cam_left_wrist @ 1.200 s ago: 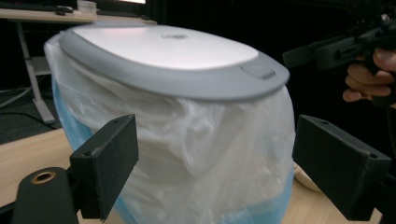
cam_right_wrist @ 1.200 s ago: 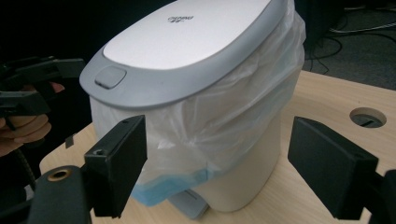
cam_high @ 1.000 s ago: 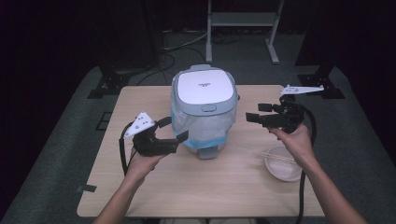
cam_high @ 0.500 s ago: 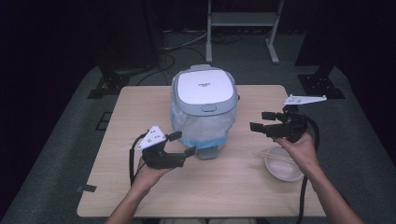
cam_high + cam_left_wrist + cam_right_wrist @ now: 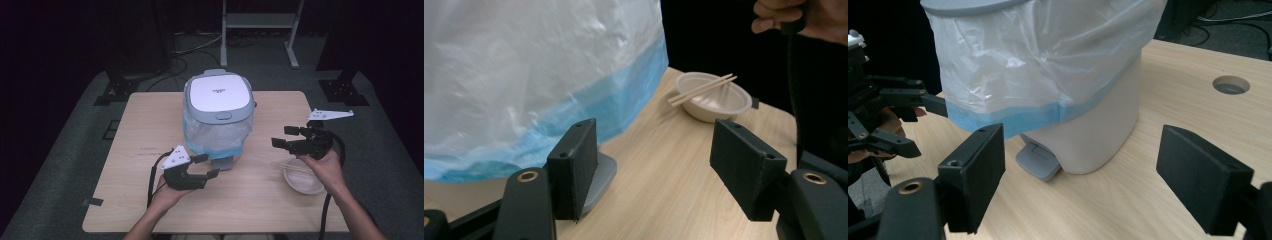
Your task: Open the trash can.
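While upright, pedal bin (image 5: 219,117) points its pedal (image 5: 223,163) toward the person.

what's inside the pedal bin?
A white and blue bag lines the pedal bin, its edge folded out over the rim. The closed lid covers the inside, so any contents cannot be seen.

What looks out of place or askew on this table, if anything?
Little stands out. The pedal bin stands on the table with its liner hanging rumpled outside under the lid. Chopsticks lie across the bowl. Nothing spilled.
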A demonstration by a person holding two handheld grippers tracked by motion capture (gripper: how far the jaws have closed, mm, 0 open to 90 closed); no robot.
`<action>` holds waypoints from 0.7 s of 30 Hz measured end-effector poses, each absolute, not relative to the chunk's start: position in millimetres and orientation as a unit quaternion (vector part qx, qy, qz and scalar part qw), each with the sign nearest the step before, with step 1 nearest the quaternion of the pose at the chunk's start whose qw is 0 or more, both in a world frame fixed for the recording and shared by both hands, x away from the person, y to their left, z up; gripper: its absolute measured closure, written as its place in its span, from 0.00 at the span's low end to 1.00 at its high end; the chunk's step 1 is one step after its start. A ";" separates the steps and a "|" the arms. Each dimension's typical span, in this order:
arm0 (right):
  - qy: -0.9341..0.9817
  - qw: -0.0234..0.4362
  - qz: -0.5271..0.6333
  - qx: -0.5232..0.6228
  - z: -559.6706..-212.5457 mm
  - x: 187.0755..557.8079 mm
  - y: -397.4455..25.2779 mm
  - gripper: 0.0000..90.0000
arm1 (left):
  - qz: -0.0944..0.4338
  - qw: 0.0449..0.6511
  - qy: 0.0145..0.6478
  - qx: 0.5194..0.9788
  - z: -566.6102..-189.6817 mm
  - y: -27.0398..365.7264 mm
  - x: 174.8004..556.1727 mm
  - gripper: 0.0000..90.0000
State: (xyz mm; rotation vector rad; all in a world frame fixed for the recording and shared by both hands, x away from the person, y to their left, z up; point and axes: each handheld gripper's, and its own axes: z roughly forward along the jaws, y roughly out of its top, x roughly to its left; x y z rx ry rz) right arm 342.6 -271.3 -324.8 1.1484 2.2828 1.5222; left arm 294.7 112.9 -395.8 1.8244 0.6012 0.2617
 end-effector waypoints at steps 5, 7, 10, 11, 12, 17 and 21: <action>0.764 0.082 0.509 0.387 -328.1 340.8 -275.0 0.20 | 0.116 0.556 0.256 0.782 -405.1 108.5 298.0 0.41; 0.766 0.083 0.507 0.388 -330.0 340.0 -276.1 0.20 | 0.111 0.554 0.256 0.784 -408.3 107.2 299.7 0.44; 0.767 0.082 0.504 0.388 -333.0 339.3 -277.9 0.20 | 0.110 0.549 0.253 0.789 -413.7 103.7 302.8 0.48; 0.767 0.082 0.504 0.388 -333.0 339.3 -277.9 0.20 | 0.110 0.549 0.253 0.789 -413.7 103.7 302.8 0.49; 0.768 0.083 0.502 0.388 -335.1 339.1 -279.0 0.20 | 0.109 0.541 0.255 0.794 -417.1 100.8 305.8 0.50; 0.768 0.080 0.503 0.390 -339.4 337.8 -281.6 0.20 | 0.116 0.531 0.254 0.800 -425.0 92.2 313.4 0.56; 0.767 0.081 0.502 0.390 -341.3 336.8 -283.8 0.20 | 0.112 0.520 0.265 0.804 -433.4 86.1 322.0 0.55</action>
